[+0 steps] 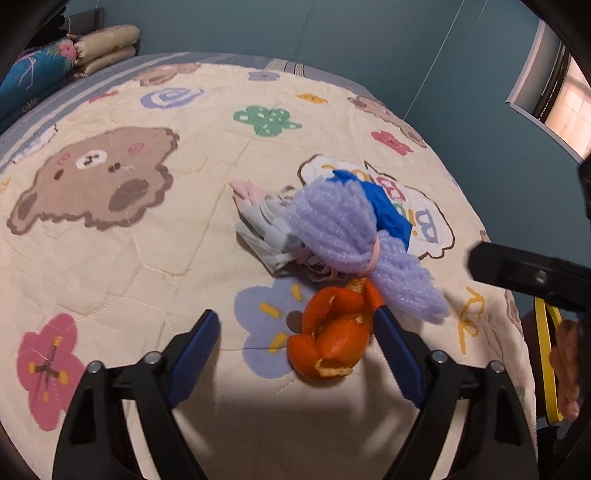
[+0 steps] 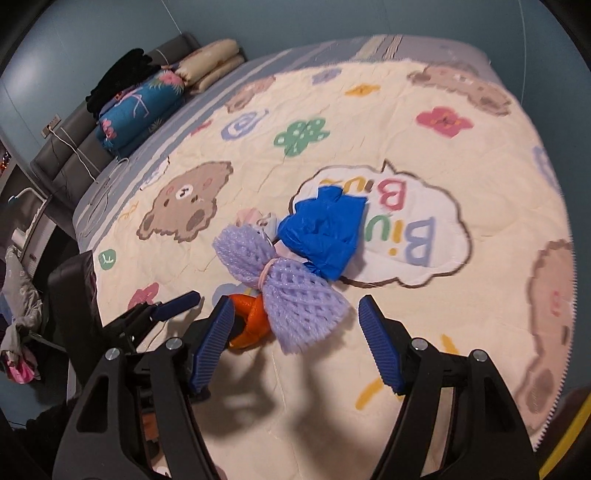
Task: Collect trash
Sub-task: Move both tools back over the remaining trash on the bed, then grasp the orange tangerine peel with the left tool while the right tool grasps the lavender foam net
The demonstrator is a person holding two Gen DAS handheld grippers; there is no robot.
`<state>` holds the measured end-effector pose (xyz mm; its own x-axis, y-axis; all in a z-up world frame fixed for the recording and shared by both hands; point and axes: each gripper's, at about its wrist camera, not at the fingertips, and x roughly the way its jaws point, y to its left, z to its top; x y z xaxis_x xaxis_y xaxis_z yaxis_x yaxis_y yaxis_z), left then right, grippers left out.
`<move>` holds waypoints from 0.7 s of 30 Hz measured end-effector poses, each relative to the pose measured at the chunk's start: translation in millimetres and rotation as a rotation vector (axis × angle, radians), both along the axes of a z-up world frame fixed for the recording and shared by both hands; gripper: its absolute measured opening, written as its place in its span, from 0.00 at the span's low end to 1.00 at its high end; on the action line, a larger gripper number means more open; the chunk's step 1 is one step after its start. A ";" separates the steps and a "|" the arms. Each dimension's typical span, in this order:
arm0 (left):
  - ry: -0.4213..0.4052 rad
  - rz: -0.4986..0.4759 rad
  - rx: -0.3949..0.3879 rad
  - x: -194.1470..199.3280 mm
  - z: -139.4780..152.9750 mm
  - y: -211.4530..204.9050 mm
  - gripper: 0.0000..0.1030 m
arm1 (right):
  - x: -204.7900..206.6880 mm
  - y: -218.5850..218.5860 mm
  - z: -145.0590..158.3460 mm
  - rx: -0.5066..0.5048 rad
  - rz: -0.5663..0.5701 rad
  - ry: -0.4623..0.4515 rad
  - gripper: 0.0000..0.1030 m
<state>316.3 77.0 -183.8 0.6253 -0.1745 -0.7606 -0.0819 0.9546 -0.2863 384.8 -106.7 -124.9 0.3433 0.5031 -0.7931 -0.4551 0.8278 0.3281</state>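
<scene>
The setting is a bedroom in a home. A bed (image 2: 424, 40) fills most of both views, covered by a cream quilted bedspread (image 1: 129, 258) printed with cartoon bears, flowers and clovers. At 10 o'clock in the right wrist view, a padded grey headboard (image 2: 74, 155) carries a white cable. Folded bedding is stacked against it: a blue floral quilt (image 2: 140, 107) and a beige quilt (image 2: 210, 62). The walls (image 1: 369, 33) are teal. A window (image 1: 565, 103) sits at 2 o'clock in the left wrist view.
</scene>
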 end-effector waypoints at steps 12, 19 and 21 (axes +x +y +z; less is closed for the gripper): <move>-0.008 -0.066 -0.094 2.6 -12.0 -6.1 0.29 | 26.4 27.6 -41.2 -0.030 0.046 0.090 0.52; -0.021 -0.065 -0.090 -0.4 -11.1 -5.3 0.22 | 26.9 31.0 -51.2 -0.028 0.034 0.104 0.31; -0.022 -0.068 -0.090 -1.1 -10.1 -5.0 0.21 | 26.6 28.9 -49.4 -0.011 0.026 0.107 0.26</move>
<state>315.2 71.9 -193.9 0.6264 -0.2839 -0.7259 -0.0103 0.9282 -0.3719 411.5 -77.8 -174.3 0.2438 0.5019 -0.8298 -0.4391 0.8201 0.3670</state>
